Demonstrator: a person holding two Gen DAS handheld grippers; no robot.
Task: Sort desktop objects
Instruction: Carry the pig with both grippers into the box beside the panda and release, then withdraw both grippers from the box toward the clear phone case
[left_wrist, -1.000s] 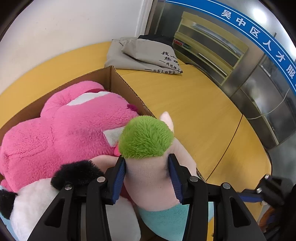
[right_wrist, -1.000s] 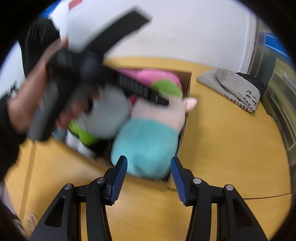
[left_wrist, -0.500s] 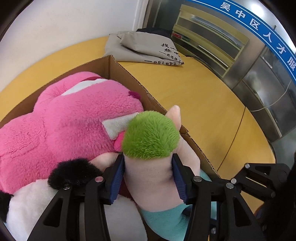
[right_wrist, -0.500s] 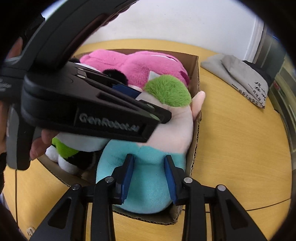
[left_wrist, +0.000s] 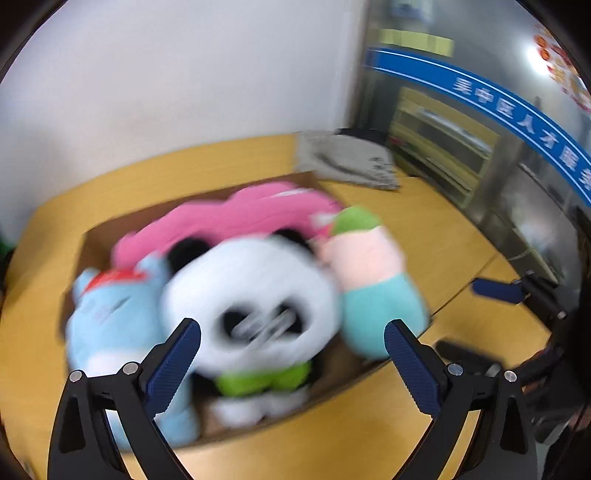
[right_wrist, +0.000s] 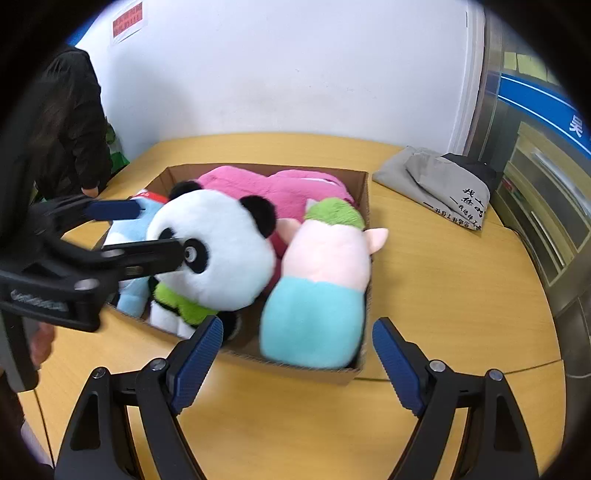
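- Right gripper (right_wrist: 297, 360): jaws wide apart, holding nothing, above the table (right_wrist: 443, 295), near the cardboard box (right_wrist: 364, 199).
- Pig plush (right_wrist: 321, 284): in the box's right end, just ahead of the jaws.
- Left gripper (left_wrist: 291, 354): spread wide, empty; view blurred.
- Panda plush (right_wrist: 218, 254): in the box, beside the pig plush.
- Pink plush (right_wrist: 273, 188): behind both.

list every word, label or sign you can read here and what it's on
"吴中区人才服": white characters on the blue wall band, blurred; it runs out of frame.
"吴": the same band's one visible character in the right wrist view.
Black handwritten characters on the grey tote bag: too small to read.
Red notice on the white wall: print too small to read.
Embossed brand on the left gripper: blurred, unreadable.
Red patch on the blue plush: blurred.
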